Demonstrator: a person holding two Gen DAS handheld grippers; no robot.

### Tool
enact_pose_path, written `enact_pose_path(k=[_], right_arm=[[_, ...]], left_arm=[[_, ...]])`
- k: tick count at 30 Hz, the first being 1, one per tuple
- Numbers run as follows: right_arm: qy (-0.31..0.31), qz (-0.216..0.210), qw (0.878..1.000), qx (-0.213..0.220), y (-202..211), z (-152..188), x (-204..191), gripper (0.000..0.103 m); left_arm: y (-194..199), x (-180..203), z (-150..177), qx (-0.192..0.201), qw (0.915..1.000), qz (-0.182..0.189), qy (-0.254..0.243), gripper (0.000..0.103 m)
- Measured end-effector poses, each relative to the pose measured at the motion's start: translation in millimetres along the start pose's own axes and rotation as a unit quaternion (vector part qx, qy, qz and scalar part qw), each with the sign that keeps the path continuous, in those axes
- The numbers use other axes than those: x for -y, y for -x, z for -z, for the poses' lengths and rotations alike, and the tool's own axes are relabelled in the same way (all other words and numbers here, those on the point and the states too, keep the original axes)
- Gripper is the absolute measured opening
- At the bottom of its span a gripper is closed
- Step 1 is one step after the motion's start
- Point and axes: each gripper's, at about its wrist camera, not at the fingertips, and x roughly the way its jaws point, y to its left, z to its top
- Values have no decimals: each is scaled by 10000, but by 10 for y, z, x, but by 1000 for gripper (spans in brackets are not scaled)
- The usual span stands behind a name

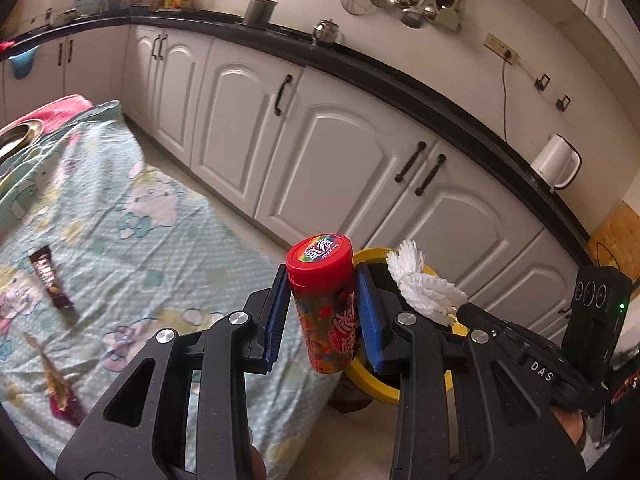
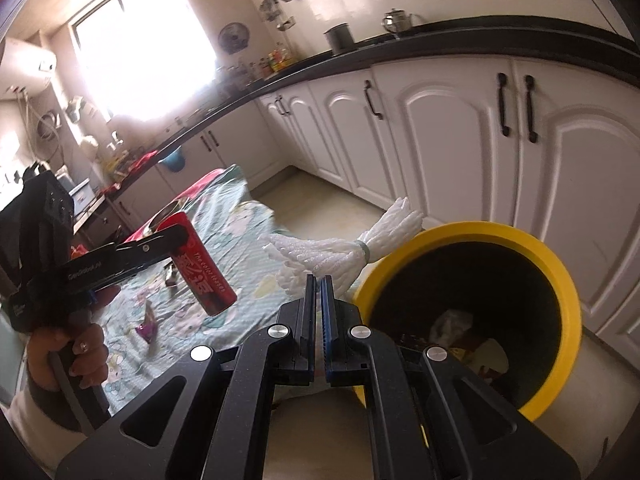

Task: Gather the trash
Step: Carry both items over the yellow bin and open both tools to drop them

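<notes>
Left gripper (image 1: 322, 312) grips candy tube (image 1: 324, 304) — yellow bin (image 2: 560, 280) beside.

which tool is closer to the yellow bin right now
Right. The right tool, shut on a white foam netting bundle, sits just beside the yellow bin rim. The left tool, gripping a red candy tube, is further back over the table edge.

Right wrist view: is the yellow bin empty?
No: crumpled trash already lies at the bottom of the yellow bin.
</notes>
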Motion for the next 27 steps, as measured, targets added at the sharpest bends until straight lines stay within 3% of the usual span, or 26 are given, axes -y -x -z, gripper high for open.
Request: enact_pose_path(k=[27], right_arm=[[-678, 502, 9964, 28, 205, 240, 665, 3]], left_arm=[[-517, 610, 165, -375, 9975, 400, -441, 25]])
